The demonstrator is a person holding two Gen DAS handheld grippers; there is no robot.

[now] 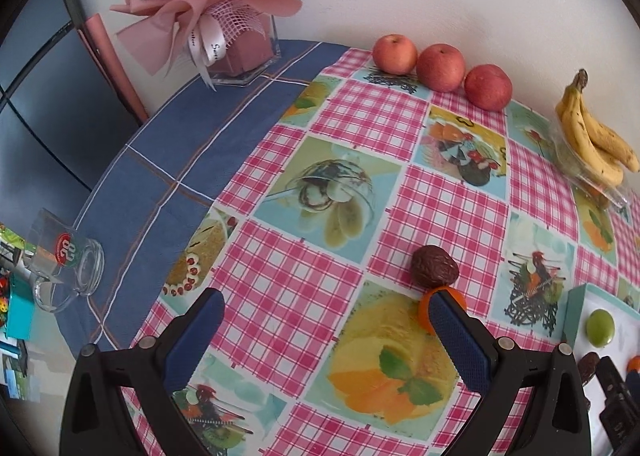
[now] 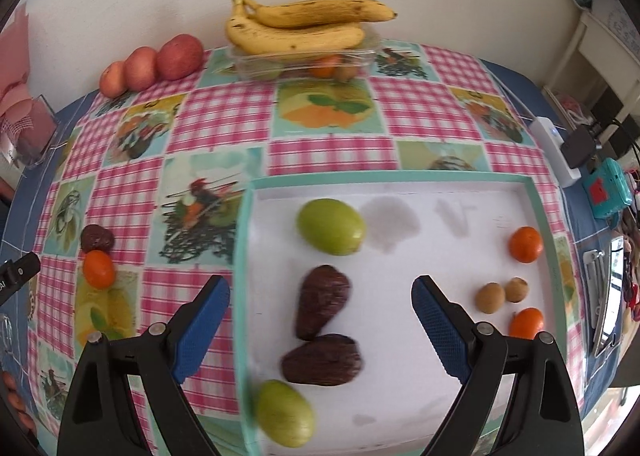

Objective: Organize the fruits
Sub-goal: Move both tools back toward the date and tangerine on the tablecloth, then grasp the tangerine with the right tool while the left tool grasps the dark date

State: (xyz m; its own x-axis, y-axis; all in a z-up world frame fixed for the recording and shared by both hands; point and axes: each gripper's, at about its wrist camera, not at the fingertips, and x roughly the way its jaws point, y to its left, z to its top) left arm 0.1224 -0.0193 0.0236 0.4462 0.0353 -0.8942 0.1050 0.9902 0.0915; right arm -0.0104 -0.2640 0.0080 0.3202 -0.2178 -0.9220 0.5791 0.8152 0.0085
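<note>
A white tray with a teal rim (image 2: 400, 178) holds two green fruits (image 2: 331, 226), two dark wrinkled fruits (image 2: 322, 300), two small oranges (image 2: 525, 244) and two small brown fruits (image 2: 490, 297). My right gripper (image 2: 321, 304) hangs open above the tray, over the dark fruits. On the cloth left of the tray lie another dark fruit (image 1: 435, 267) and a small orange (image 1: 430, 308). My left gripper (image 1: 325, 316) is open with nothing between its fingers; its right finger (image 1: 452, 320) partly covers that orange.
Three red apples (image 1: 440, 68) line the wall. Bananas (image 2: 304, 26) rest on a clear plastic box (image 2: 304, 64) with more fruit inside. A wrapped bouquet in a glass vase (image 1: 224, 16) and a glass mug (image 1: 64, 260) stand on the blue cloth at left. A white power strip (image 2: 554, 150) lies at right.
</note>
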